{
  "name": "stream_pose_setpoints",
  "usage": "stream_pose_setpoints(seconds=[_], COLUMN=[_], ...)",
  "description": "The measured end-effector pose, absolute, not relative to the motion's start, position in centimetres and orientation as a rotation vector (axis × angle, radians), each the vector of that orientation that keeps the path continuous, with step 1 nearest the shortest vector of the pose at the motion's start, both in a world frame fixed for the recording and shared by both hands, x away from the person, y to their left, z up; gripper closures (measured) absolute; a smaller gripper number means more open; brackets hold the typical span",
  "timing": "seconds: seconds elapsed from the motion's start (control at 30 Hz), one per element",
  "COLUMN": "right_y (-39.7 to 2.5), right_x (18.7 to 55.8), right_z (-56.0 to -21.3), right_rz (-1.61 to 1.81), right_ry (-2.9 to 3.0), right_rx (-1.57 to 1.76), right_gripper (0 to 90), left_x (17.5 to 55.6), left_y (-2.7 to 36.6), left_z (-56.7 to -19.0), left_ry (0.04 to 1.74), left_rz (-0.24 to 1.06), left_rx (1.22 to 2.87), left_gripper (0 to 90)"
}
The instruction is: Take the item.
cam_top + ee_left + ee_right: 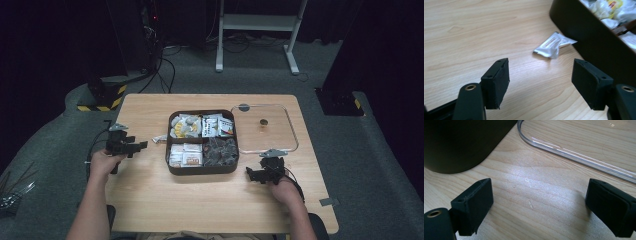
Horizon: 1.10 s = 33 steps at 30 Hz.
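While each hand-held gripper gapes wide, a stray packet lies beside the tray.

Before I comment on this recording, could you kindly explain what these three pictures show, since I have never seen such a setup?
There is no robot here. A person sits at a wooden table and holds a hand-operated tool in each hand, each ending in two black jaws, the tongs.

The high view looks down from above the person: the left tongs are at the left, the right tongs at the right. The other two pictures come from small cameras riding on each tool, looking out along its jaws.

On the table sits a dark tray with four compartments of small packets and sachets. Beside it lies a clear lid. One loose sachet lies on the wood just outside the tray, ahead of the left tongs.

Both tongs stand open and hold nothing.
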State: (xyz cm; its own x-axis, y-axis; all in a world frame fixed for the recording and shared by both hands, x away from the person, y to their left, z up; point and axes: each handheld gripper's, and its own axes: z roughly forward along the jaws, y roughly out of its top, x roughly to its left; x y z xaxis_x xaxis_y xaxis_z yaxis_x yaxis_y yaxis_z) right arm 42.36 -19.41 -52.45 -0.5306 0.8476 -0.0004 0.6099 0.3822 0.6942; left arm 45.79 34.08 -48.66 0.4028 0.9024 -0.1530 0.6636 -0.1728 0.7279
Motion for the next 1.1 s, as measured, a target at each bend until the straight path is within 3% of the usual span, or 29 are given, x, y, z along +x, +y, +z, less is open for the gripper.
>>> stream_pose_setpoints(seconds=[0.67,0.93,1.1], right_y=[-19.4,-19.4,-19.4], right_x=[42.4,42.4,42.4], right_z=[-52.5,-52.5,-52.5], right_rz=[0.92,0.921,0.922], right_ry=[2.291,2.292,2.291], right_rx=[1.265,1.262,1.265], right_gripper=[7.7,7.7,7.8], left_x=[46.3,46.4,46.4], left_y=[37.0,37.0,36.8], left_z=[-51.9,-52.9,-52.9], left_ry=[1.422,1.319,1.338], left_rz=[0.478,0.57,0.587], left_rx=[1.965,1.975,1.976], left_gripper=[26.1,18.1,17.6])
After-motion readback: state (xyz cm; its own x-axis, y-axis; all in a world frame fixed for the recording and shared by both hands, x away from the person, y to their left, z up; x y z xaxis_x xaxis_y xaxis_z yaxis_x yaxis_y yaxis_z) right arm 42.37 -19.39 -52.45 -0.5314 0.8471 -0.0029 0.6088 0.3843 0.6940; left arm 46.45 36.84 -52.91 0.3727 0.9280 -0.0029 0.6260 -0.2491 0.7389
